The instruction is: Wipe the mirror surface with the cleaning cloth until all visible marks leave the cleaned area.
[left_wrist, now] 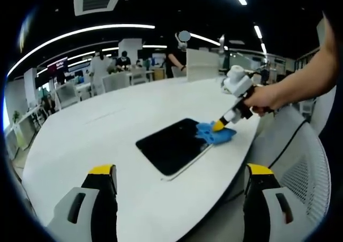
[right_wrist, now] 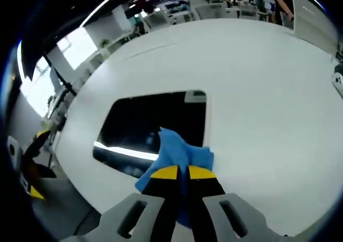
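I see the mirror (left_wrist: 174,145) lying flat on the round table (left_wrist: 107,140), near its edge. The cleaning cloth (left_wrist: 217,133) lies on one corner of the mirror, under my right gripper (left_wrist: 218,126). Chairs (left_wrist: 115,81) stand behind the table

Looks like a big open office. Long light strips (left_wrist: 91,31) and an air vent (left_wrist: 98,0) up on a dark ceiling. Big round white table (left_wrist: 107,129) in front, with white mesh chairs (left_wrist: 300,172) beside it. More desks and chairs (left_wrist: 115,81) farther back, with people (left_wrist: 99,65) standing and sitting among them. Bright windows (right_wrist: 77,46) along one side.
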